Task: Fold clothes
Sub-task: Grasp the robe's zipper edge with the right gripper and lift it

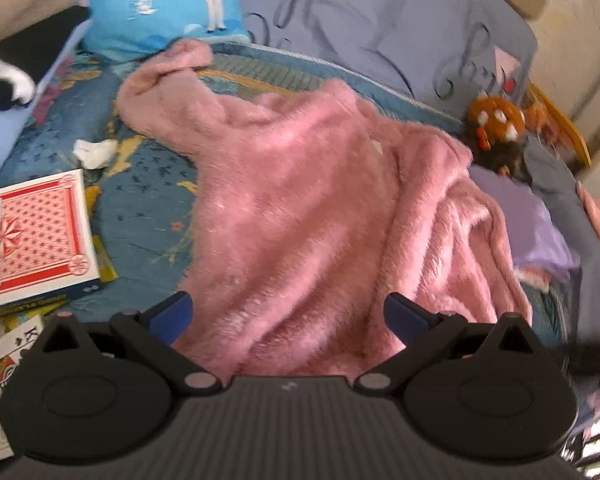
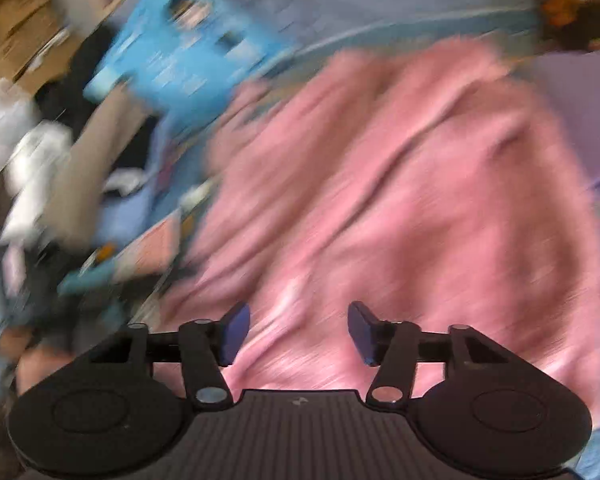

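Pink, fluffy fleece garment (image 1: 300, 200) lies spread over the blue patterned bedcover (image 1: 148, 184). Left of the garment sit a red-and-white card box (image 1: 32, 232) and a crumpled white tissue (image 1: 94, 152); behind it, a light-blue printed cushion (image 1: 160, 4); to its right, an orange spotted plush toy (image 1: 496, 120). The left gripper (image 1: 288, 316) hovers spread wide above the garment's near edge, pinching nothing. The right gripper (image 2: 298, 332), blurred, also stands apart over the fleece.

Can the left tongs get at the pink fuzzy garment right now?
Probably yes. The left tongs stand open just above the pink fuzzy garment, which lies spread on the bed directly ahead, with nothing between them and the cloth.
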Action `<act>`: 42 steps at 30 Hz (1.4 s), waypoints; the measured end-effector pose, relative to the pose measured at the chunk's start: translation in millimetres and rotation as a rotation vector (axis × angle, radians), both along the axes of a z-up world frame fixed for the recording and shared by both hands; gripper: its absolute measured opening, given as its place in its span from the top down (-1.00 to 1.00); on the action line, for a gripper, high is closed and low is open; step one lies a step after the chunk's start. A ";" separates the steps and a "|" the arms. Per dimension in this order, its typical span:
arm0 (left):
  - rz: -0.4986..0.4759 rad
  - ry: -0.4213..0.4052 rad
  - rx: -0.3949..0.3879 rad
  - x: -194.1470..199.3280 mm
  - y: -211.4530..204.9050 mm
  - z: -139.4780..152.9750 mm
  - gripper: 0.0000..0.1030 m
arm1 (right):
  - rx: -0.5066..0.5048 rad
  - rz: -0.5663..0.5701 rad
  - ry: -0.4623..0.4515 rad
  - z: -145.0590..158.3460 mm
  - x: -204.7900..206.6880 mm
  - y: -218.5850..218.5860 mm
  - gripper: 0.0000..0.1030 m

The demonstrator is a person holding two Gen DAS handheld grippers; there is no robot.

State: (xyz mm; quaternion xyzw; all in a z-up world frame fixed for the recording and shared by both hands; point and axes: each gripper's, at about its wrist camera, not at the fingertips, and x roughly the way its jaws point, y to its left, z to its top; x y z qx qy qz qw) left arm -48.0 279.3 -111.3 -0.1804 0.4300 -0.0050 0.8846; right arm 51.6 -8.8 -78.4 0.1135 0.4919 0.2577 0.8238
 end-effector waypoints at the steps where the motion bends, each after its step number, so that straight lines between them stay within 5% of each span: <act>1: -0.021 0.004 0.010 1.4 -5.8 -1.0 -0.99 | -0.013 -0.053 -0.013 1.0 8.2 -10.5 -0.08; 5: -0.129 0.030 0.096 8.3 -40.2 -8.8 -0.99 | -0.039 -0.235 -0.119 -1.1 56.9 -39.3 -0.11; 8: -0.218 0.047 0.202 11.3 -71.3 -15.9 -0.99 | 0.038 -0.342 -0.174 -15.5 102.0 -49.6 -0.20; 12: -0.316 0.073 0.318 15.5 -101.4 -28.3 -0.99 | 0.302 -0.499 -0.023 -53.4 167.8 -62.5 -0.20; 15: -0.346 0.100 0.318 19.9 -107.6 -35.5 -0.99 | 0.454 -0.642 0.148 -84.1 203.9 -73.0 -0.18; 18: -0.351 0.124 0.299 25.2 -108.5 -41.2 -0.99 | 0.493 -0.671 0.174 -98.3 223.4 -69.3 0.19; 19: -0.351 0.128 0.295 27.0 -108.6 -42.3 -0.99 | 0.505 -0.664 0.159 -97.4 227.4 -67.8 0.59; 24: -0.362 0.138 0.263 31.9 -109.2 -45.3 -0.99 | 0.440 -0.757 -0.101 -52.5 224.4 -71.0 0.68; 29: -0.400 0.155 0.224 35.7 -114.1 -49.8 -0.99 | 0.264 -0.593 -0.319 20.5 243.8 -38.5 0.68; 33: -0.446 0.160 0.240 34.8 -125.1 -52.5 -0.99 | 0.176 -0.385 -0.159 21.4 275.6 24.1 0.62; 35: -0.457 0.155 0.244 33.0 -125.6 -51.4 -0.99 | 0.107 -0.264 -0.048 7.6 289.0 62.5 0.42; 38: -0.441 0.147 0.187 32.1 -114.0 -46.4 -0.99 | -0.012 -0.196 -0.118 6.8 275.4 93.7 0.34; 42: -0.352 0.109 0.092 32.6 -84.4 -33.6 -0.99 | 0.021 -0.174 -0.242 22.8 233.2 74.1 0.18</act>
